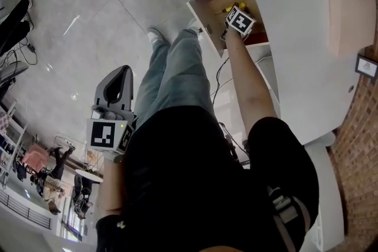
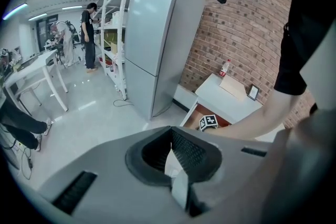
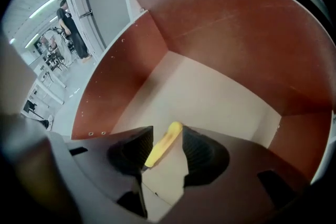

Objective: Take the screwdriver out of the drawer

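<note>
At the left of the head view, the left tongs [image 1: 121, 77] hang beside the person's hip over the grey tiled floor [image 1: 77, 3], well apart from the furniture. In the left gripper view the left tongs [image 2: 171, 129] have their two ribbed pads together at the tips, with nothing between them. Behind them stands a tall grey refrigerator [image 2: 157, 44].

In the middle of the head view are the person's legs [image 1: 171, 68] in jeans. The bare right arm reaches forward from the shoulder.

To the right of the legs, the drawer [image 1: 211, 18] stands pulled out from under the white worktop [image 1: 301, 38]. The right tongs [image 1: 235, 13] point steeply down into the drawer, and the marker cube covers their tips from above.

The right gripper view looks into the drawer [image 3: 220, 34], which has red-brown walls and a pale bottom. There the right tongs [image 3: 168, 131] stand wide apart. The screwdriver [image 3: 163, 145] lies on the bottom of the drawer, its yellow handle between the two pads and nearer to the pad on the picture's left. The pads do not press on it.

Further right in the head view, a cardboard box [image 1: 348, 20] rests on the worktop, and a brick wall [image 1: 360, 144] runs along the right edge.
</note>
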The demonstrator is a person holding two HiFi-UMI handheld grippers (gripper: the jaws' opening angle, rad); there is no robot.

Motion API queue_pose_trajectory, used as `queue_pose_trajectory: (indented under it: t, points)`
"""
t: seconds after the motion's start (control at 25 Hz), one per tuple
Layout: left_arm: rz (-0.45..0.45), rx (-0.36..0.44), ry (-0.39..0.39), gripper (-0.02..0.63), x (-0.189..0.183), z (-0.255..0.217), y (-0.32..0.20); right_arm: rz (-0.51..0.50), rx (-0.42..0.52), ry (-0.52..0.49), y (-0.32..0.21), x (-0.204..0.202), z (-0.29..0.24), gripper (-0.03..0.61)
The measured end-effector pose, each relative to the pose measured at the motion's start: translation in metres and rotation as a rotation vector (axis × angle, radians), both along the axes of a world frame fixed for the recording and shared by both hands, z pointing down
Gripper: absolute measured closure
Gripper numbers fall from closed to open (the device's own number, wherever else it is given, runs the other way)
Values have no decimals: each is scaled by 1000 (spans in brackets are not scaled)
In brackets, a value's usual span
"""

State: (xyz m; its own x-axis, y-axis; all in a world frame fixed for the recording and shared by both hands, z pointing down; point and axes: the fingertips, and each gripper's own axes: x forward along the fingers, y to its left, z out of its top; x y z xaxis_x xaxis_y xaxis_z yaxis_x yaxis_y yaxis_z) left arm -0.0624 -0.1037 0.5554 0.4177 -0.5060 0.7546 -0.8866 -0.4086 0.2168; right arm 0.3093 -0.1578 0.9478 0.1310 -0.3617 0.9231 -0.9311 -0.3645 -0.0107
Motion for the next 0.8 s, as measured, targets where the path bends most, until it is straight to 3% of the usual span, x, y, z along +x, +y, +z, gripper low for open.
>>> queue_pose_trajectory:
  t: [0.32,0.8]
  points:
    - [-15,-27,-4,611,1,9,7,72,-25,7,5,6,19,399]
    - [-20,-1,29,609,-1,-8,7,-46,12,22,0,-21,-10,494]
